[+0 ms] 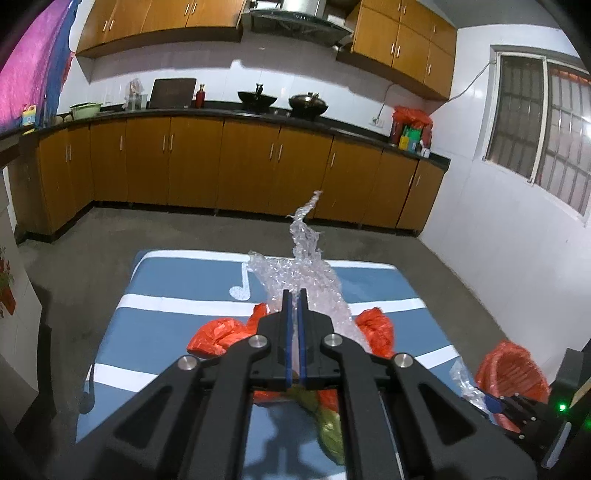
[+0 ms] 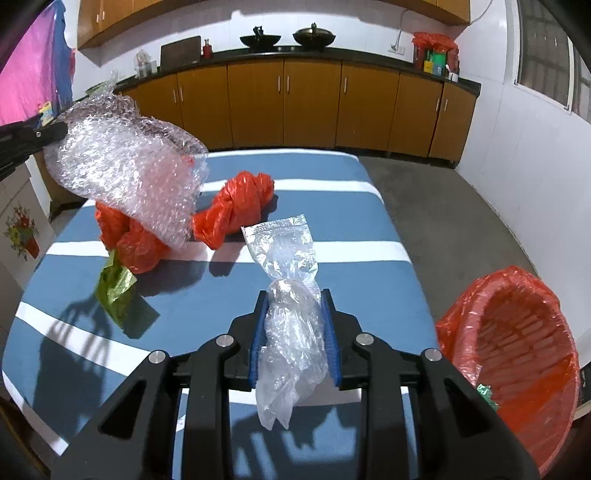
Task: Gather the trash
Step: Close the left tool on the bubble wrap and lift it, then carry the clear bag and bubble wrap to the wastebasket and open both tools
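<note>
Left gripper point(image 1: 294, 295): jaws pinched nearly together on a sheet of bubble wrap point(image 2: 129, 166), which hangs lifted above the blue-and-white striped table point(image 2: 314, 177). Right gripper point(image 2: 294, 299): jaws part-way apart, clamped on a crumpled clear plastic bag point(image 2: 291, 295) — also off the table. On the table: 2 red bags point(image 2: 236, 210) and a green wrapper point(image 2: 114, 291); red-lined basket point(image 2: 517, 350) stands at the right edge.

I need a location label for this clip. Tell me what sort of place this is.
Most likely a home kitchen. Wooden cabinets run under a dark countertop, two woks sit on the stove, and an extractor hood hangs above them. A table with a blue striped cloth stands in the middle.
</note>
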`<state>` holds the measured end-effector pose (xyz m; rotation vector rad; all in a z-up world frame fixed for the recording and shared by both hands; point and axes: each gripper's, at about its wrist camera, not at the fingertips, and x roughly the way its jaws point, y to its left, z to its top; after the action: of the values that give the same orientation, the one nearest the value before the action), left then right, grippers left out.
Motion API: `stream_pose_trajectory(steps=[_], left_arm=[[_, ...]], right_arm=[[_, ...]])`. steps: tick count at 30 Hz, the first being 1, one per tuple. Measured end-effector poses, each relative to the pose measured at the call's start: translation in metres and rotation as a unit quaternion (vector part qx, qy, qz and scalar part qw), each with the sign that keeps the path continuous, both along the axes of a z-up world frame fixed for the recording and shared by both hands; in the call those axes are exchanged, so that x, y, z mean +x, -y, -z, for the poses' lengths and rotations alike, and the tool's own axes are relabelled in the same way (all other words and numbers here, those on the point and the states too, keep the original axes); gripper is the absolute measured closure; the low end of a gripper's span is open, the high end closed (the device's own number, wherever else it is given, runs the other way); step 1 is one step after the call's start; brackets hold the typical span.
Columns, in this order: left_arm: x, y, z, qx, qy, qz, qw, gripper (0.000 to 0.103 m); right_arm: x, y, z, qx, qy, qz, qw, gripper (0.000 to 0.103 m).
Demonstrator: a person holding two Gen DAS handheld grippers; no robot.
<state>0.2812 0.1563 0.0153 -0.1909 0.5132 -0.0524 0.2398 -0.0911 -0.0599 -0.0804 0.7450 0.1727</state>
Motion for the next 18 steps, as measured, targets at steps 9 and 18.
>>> stream_pose_trajectory(steps=[9,18], left_arm=[[-0.034,0.023,-0.034,-0.010,0.031,0.020,0.9993,0.099],[-0.056,0.056,-0.056,-0.017,0.052,0.057,0.9969,0.100]], right_arm=[[-0.018,0.018,-0.023,0.010,0.023,0.018,1.000,0.075],[-0.033,0.053,-0.033,0.015,0.035,0.047,0.998,0.075]])
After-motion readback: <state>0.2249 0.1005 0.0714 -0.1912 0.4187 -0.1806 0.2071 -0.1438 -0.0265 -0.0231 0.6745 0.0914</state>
